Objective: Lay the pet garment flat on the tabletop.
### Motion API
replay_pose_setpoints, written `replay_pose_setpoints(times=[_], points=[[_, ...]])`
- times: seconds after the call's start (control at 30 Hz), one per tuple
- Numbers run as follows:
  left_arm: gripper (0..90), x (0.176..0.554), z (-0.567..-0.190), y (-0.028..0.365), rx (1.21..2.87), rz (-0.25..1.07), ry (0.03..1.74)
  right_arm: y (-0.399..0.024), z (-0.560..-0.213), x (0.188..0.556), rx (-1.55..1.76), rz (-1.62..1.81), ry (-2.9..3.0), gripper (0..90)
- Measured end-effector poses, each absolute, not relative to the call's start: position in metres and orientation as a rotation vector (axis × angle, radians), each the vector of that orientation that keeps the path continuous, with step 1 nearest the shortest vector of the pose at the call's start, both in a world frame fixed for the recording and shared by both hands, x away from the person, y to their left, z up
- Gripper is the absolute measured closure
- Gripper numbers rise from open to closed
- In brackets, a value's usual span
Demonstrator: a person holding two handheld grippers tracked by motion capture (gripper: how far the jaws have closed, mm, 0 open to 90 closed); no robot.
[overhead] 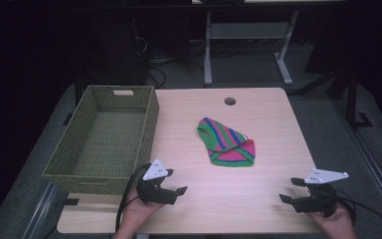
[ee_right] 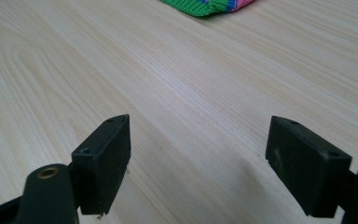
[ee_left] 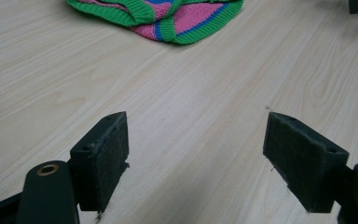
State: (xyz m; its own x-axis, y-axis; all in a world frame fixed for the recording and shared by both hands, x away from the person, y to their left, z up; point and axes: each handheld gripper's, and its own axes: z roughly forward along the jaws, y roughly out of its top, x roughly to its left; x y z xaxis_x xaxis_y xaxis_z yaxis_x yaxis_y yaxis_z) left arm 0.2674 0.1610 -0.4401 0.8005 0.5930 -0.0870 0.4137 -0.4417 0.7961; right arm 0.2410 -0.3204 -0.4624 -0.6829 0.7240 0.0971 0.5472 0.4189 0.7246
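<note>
While hovering low with nothing in hand, treat the likely step as a reach for the knit (overhead: 227, 142), judged bound for the basket (overhead: 154, 107). Knit: striped green, pink and blue, folded flat on the table (overhead: 258, 199), right of the basket and apart from it, about level with its near half. Left gripper (overhead: 176, 181): jaws spread wide, empty, just in front of the basket's near right corner. Right gripper (overhead: 288, 189): jaws equally wide, empty, far right of the basket and level with its near wall. Lead with the left, being the nearer to both knit and basket. Advance away from the basket's near corner toward the knit's closest green hem (ee_left: 168, 32), seen ahead in the left gripper view. Keep the jaws wide till astride a doubled fold, press the lower pad to the wood, then close firmly enough to take every layer, for fear of slipping or unfolding under a shallow pinch. Lift high enough to clear the basket's right rim before swinging over. Hold the right back, or use to pin a trailing end if needed.
</note>
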Motion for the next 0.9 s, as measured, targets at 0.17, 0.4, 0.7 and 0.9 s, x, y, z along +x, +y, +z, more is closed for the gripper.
replay_pose_setpoints(times=[0.17, 0.4, 0.7, 0.9], points=[[21.8, 0.268, -0.44, 0.163, 2.098, 0.255, 0.748, -0.321, -0.461, 0.241, 1.11, 1.121, 2.438, 21.6], [21.9, 0.267, -0.439, 0.164, 2.091, 0.253, 0.74, -0.318, -0.459, 0.241, 1.114, 1.121, 2.437, 21.3], [21.7, 0.267, -0.439, 0.162, 2.093, 0.254, 0.734, -0.314, -0.447, 0.247, 1.091, 1.168, 2.443, 20.2], [21.7, 0.269, -0.439, 0.163, 2.088, 0.249, 0.738, -0.307, -0.43, 0.257, 1.088, 1.199, 2.448, 18.6]])
